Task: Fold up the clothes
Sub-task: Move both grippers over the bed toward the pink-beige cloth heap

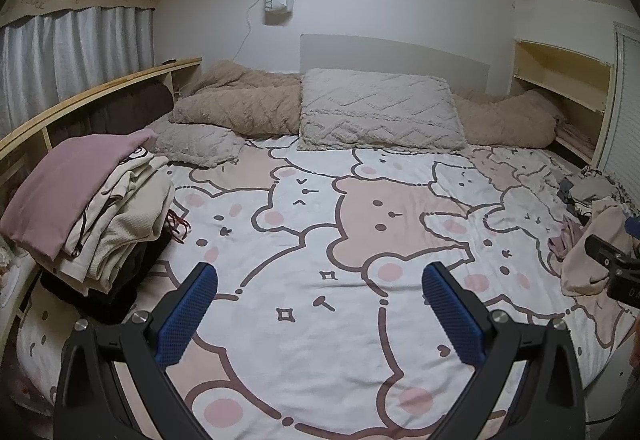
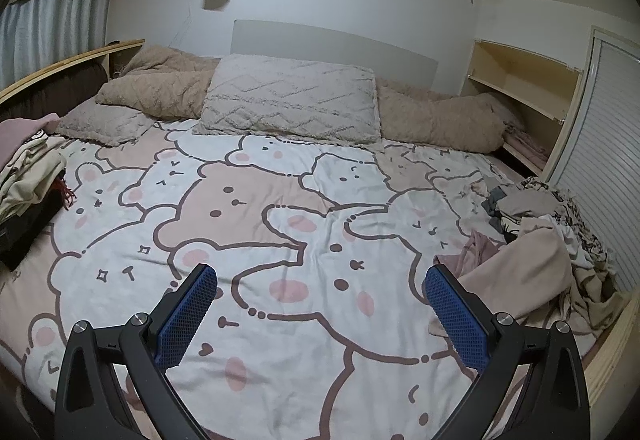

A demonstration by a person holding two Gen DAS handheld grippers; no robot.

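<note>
A stack of folded clothes point(image 1: 92, 204), pink on top, cream and black below, sits at the bed's left edge; it also shows in the right wrist view point(image 2: 28, 176). A heap of unfolded clothes point(image 2: 548, 240), pale pink and cream with patterned pieces, lies at the bed's right edge; it also shows in the left wrist view point(image 1: 588, 252). My left gripper point(image 1: 320, 280) is open and empty above the bear-print sheet point(image 1: 320, 220). My right gripper point(image 2: 320, 280) is open and empty, with its right finger point(image 2: 456, 316) near the heap's pink garment. Part of the right gripper point(image 1: 616, 272) shows at the left wrist view's right edge.
Two textured pillows point(image 2: 292, 100) and a beige quilt point(image 2: 440, 120) lie along the headboard. A wooden shelf rail point(image 1: 92, 88) runs along the left side. An open shelf unit point(image 2: 524, 84) and a slatted door point(image 2: 608, 160) stand at the right.
</note>
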